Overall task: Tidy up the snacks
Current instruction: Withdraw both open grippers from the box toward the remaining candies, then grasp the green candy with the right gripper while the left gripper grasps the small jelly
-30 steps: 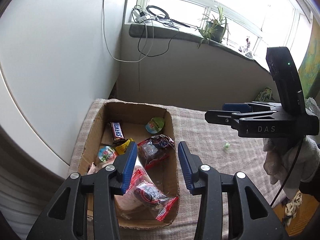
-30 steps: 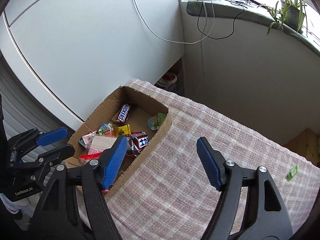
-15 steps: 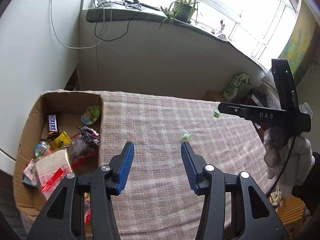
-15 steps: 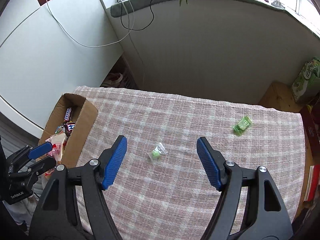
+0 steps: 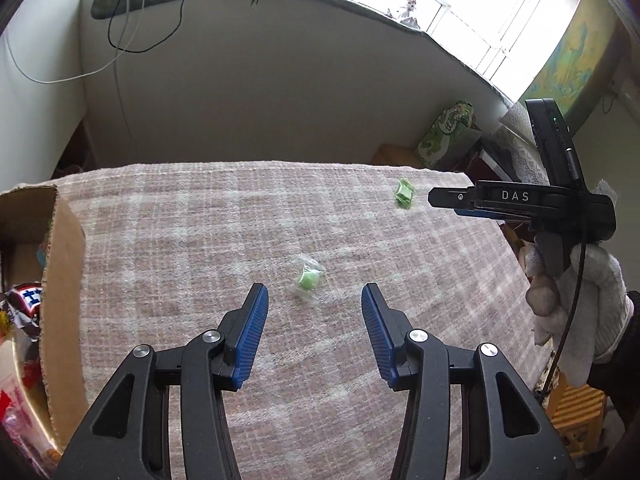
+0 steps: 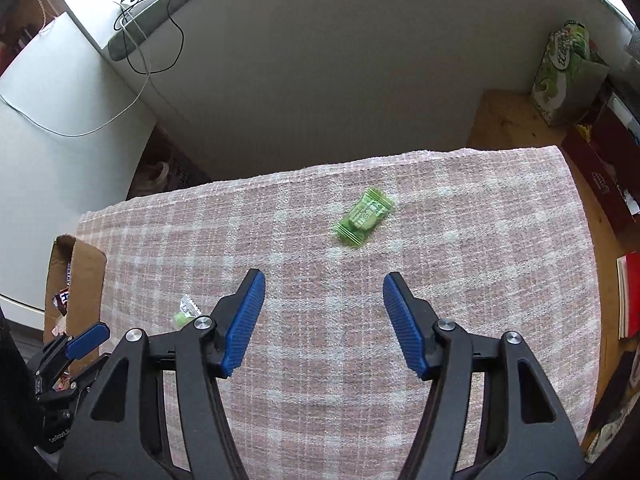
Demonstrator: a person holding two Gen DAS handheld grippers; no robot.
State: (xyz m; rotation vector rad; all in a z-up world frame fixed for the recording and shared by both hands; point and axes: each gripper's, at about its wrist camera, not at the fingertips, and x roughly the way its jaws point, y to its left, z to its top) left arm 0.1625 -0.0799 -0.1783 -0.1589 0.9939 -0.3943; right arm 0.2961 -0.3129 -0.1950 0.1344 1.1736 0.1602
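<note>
Checked tablecloth (image 6: pixel 460 288), two green candies (image 6: pixel 363 216) (image 5: pixel 307 279), one cardboard box (image 5: pixel 64 280)

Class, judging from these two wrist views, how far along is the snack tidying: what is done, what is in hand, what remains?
Done: several snacks already lie in the cardboard box.
In hand: nothing. The left gripper is open near the clear-wrapped green candy. The right gripper, whose jaws have just been closing, is empty short of the green packet.
Left: both sweets still lie on the checked cloth and need boxing.
</note>
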